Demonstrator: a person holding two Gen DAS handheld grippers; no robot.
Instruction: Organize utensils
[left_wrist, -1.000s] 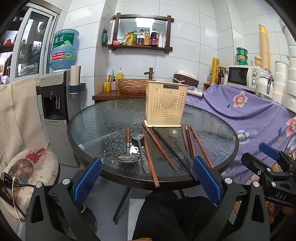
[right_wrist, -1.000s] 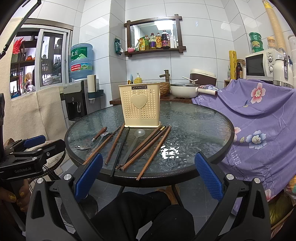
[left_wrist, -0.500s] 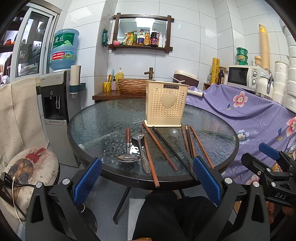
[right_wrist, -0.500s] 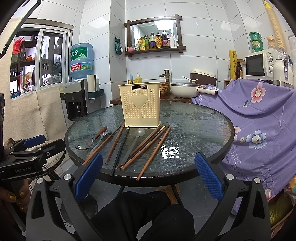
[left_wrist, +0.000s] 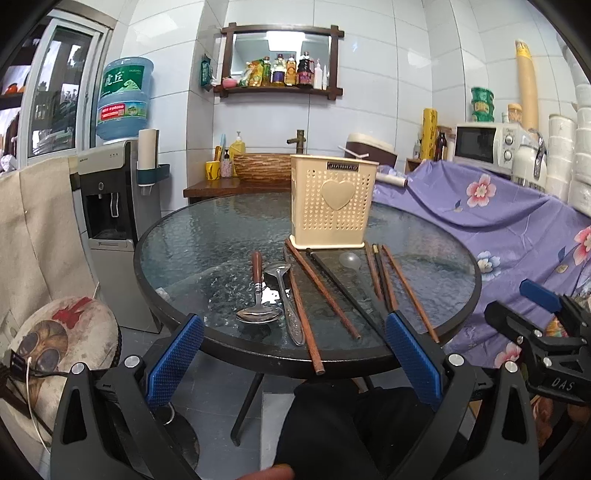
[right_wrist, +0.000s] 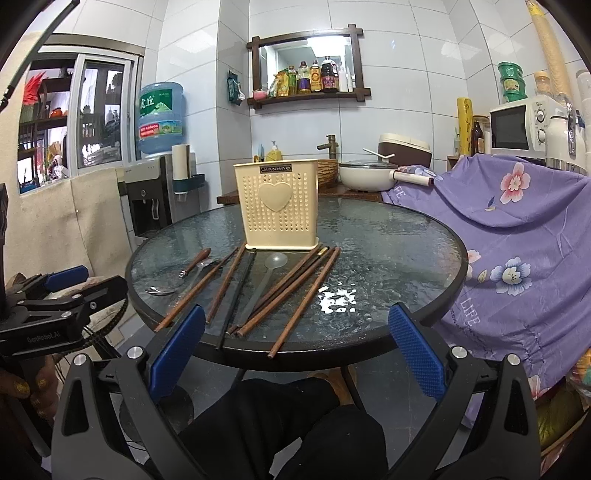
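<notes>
Cream holder (left_wrist: 332, 208) with dot perforations and heart; dark textured glass table (left_wrist: 207, 243); brown chopsticks (right_wrist: 303, 302); purple floral cloth (right_wrist: 517, 236); blue gripper pads (right_wrist: 415, 354).

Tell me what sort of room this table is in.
Most likely a home kitchen or dining corner: white tiled walls, a microwave on the right, a water dispenser with its big bottle, and a wall shelf of sauce bottles above a small sink with a tap.
</notes>
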